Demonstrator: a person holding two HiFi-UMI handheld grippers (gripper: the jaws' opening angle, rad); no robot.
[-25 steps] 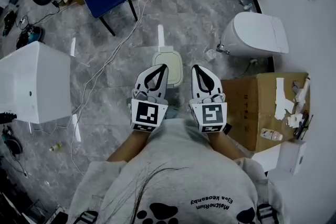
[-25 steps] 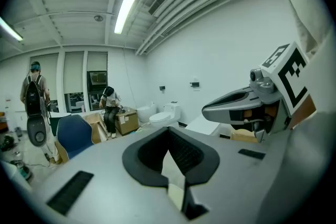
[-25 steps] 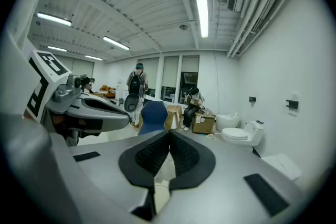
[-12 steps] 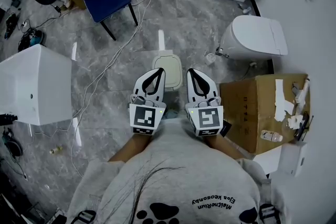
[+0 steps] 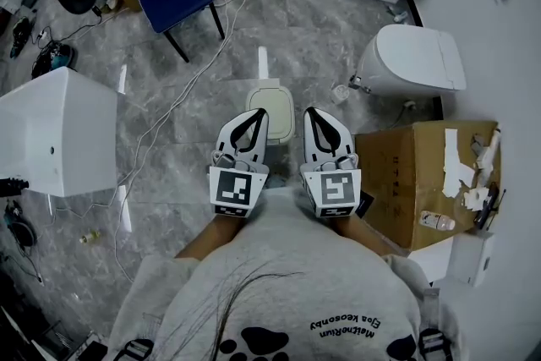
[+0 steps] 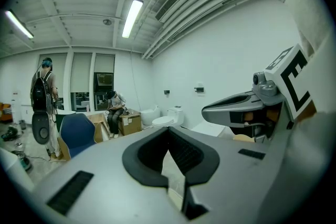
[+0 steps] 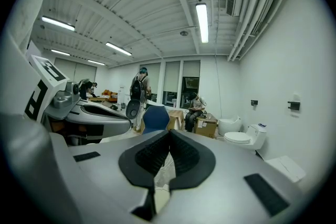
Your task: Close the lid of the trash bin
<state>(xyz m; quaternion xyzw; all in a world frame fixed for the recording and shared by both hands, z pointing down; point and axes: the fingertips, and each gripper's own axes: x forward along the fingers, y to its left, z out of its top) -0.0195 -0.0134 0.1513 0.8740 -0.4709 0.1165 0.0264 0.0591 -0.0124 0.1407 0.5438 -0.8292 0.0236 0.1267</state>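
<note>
both claws, left (image 5: pixel 262 112) & right (image 5: pixel 310 112), pinched together, empty, hovering over the near edge of the trash bin (image 5: pixel 275 101) on the floor. risk: light bin, an off-centre push could tip it. can't tell if the lid's up.

Trash bin (image 5: pixel 272 107): small, cream, rounded-rectangle top with a paler rim, upright on the floor. It sits just ahead of my jaws, between both pairs' tips, its near edge hidden behind them. Lid looks flat; full seating unclear.
</note>
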